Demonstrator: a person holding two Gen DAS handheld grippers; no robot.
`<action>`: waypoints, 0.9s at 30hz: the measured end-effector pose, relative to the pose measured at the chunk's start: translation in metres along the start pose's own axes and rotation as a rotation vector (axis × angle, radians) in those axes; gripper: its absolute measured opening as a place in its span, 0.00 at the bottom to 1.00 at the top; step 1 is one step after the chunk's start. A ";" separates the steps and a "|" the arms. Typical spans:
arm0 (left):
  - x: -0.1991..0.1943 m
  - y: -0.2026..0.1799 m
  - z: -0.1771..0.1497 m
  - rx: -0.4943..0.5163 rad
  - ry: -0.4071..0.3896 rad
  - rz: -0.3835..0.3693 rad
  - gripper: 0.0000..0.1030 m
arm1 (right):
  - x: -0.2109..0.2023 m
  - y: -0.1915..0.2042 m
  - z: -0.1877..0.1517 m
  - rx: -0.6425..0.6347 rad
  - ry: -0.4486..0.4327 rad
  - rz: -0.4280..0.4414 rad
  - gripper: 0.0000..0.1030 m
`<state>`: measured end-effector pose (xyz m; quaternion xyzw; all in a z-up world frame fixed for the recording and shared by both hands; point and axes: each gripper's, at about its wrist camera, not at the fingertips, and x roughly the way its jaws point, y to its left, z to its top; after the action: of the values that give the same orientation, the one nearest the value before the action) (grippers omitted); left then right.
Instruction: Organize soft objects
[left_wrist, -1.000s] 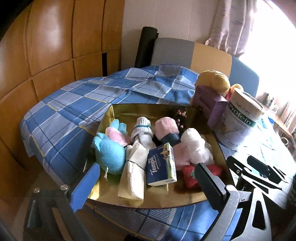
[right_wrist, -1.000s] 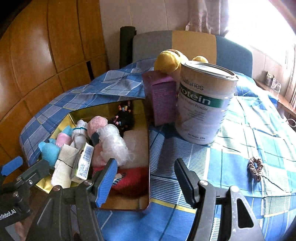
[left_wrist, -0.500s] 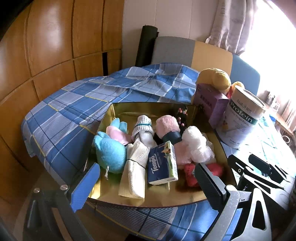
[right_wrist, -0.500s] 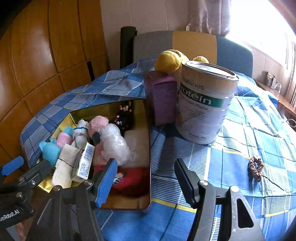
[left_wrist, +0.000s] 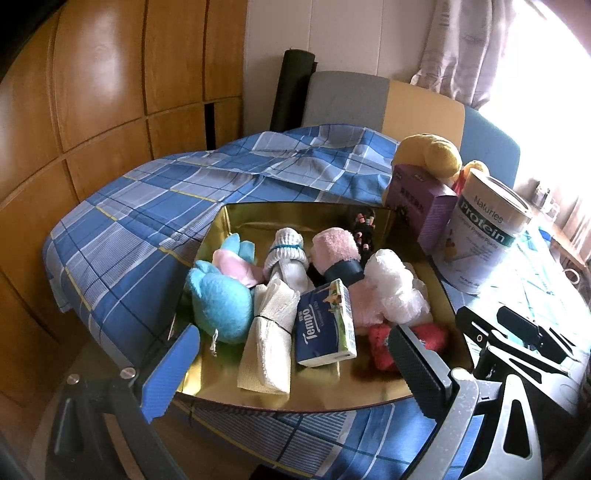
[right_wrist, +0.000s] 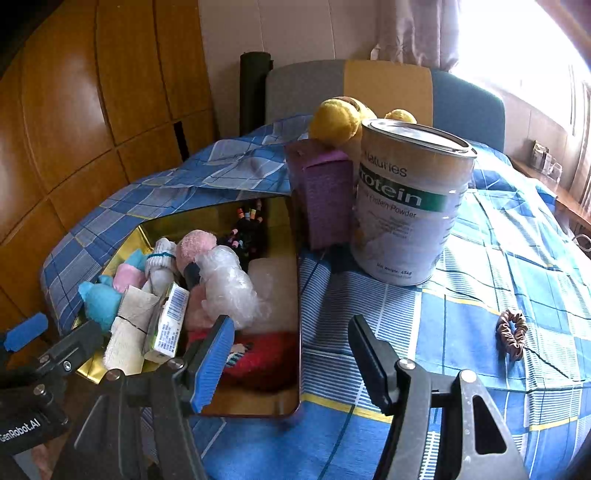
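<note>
Blue plaid tablecloth (right_wrist: 424, 325) beneath both hand-held grippers (left_wrist: 291, 369) (right_wrist: 291, 354), jaws apart, empty.

The tray (right_wrist: 297, 295) is crowded with soft things; bare cloth (right_wrist: 424, 314) lies open to its right (the can (right_wrist: 410, 206) and box (right_wrist: 325, 199) block the far side).

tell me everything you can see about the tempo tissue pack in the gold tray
The navy-blue and green Tempo tissue pack is a small, soft-sided rectangular packet with white lettering on its blue face and a barcode on one green-white side. It sits tilted inside the shiny gold tray, near the front edge, propped up rather than lying flat. It leans against the rolled white cloth tied with a dark band on one side, with the pale pink fluffy towel behind it. Neither gripper touches it.
</note>
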<state>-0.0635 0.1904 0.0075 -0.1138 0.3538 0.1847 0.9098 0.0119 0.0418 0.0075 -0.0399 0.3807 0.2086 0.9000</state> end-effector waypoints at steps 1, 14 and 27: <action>0.000 0.000 0.000 -0.001 0.000 0.000 1.00 | 0.000 0.000 0.000 0.000 0.000 0.000 0.63; -0.001 0.001 0.000 -0.002 -0.002 0.000 1.00 | 0.002 0.002 0.000 0.006 0.003 -0.003 0.63; 0.000 -0.001 0.000 0.005 -0.011 -0.025 0.99 | 0.004 0.001 -0.001 0.006 0.013 -0.009 0.63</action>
<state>-0.0631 0.1899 0.0070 -0.1148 0.3479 0.1729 0.9143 0.0132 0.0441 0.0035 -0.0401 0.3869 0.2029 0.8986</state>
